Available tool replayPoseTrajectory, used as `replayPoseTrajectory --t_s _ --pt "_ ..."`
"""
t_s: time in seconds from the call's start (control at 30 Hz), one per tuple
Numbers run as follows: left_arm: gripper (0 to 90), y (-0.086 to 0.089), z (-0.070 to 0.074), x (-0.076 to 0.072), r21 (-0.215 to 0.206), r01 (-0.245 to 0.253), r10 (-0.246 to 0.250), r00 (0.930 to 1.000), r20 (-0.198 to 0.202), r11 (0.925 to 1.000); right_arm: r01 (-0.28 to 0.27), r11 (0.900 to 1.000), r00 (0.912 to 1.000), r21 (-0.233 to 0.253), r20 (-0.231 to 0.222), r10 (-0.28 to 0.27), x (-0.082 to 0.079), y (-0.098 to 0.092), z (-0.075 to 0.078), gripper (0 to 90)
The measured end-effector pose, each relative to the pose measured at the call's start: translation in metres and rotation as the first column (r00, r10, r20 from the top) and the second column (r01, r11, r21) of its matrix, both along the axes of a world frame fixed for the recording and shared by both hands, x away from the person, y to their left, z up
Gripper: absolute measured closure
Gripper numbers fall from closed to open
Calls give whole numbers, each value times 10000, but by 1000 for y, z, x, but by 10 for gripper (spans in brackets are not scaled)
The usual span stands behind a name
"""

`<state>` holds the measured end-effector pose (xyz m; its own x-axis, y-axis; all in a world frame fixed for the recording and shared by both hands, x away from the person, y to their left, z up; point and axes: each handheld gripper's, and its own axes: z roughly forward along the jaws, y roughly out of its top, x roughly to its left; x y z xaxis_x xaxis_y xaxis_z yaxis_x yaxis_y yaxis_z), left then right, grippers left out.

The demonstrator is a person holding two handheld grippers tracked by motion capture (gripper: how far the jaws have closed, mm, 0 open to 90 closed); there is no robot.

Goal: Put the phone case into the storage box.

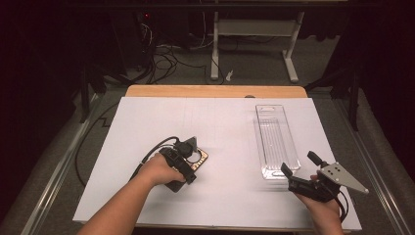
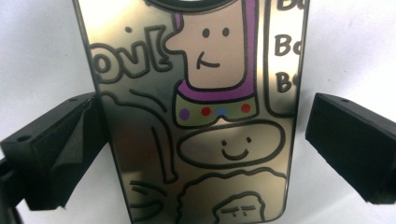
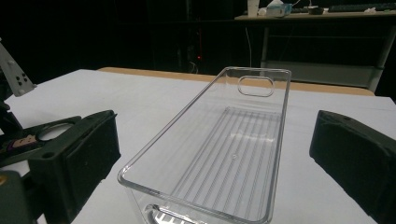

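Your left gripper (image 2: pixel 201 140) straddles the phone case (image 2: pixel 196 116), jaws apart; squeeze, then carry it to the clear bin (image 1: pixel 275 139) by your spread-jawed right gripper (image 1: pixel 299 166).

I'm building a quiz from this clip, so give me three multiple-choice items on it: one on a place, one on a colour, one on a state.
1. Where does the clear plastic tray lie?
A. on the table's right half, ahead of the right gripper
B. at the table's near left corner
C. on the floor

2. What colour is the cartoon figure's hood on the phone case?
A. green
B. purple
C. orange

3. How does the left gripper stand?
A. shut tight with nothing in it
B. open, its fingers on either side of the case, a gap at the right one
C. holding the tray

Key: 1 A, seen in the high view; 2 B, the left gripper view shows purple; 3 B, white table shows in that gap.
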<state>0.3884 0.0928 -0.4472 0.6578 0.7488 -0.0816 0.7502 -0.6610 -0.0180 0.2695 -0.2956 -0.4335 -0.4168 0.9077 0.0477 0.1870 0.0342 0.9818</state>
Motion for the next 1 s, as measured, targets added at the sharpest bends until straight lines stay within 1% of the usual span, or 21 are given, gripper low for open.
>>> replayPoseTrajectory --t_s 0.07,0.2,0.27,0.47,0.57,0.63,0.8,1.0 --pt "7 0 0 0 -6 -19 19 10000 10 10000 13 10000 9999 35 -100 -12 0 0 -1 21" --pt "7 3 1 0 -57 -133 133 9999 -18 9999 4 10000 10000 -6 -53 -4 0 1 0 21" --pt "7 4 0 0 -109 -156 157 9999 51 9998 15 10000 10000 -2 -59 -15 0 1 0 21" --pt "8 4 0 -1 -59 -209 210 9997 146 9998 -38 10000 10000 -25 -77 38 1 2 -1 21" --pt "25 3 0 -1 117 -209 206 9995 224 9997 -17 10000 10000 -28 -53 16 0 2 -1 21" --pt "24 2 -1 -2 142 -233 229 9994 259 9996 9 10000 10000 3 -45 -9 0 2 0 21" --pt "26 2 -1 -2 152 -289 285 9993 250 9995 29 10000 10000 44 -79 -29 0 2 0 22" --pt "30 1 -2 0 243 -319 317 9994 110 9992 13 10000 10000 27 -79 -13 -1 3 0 22"
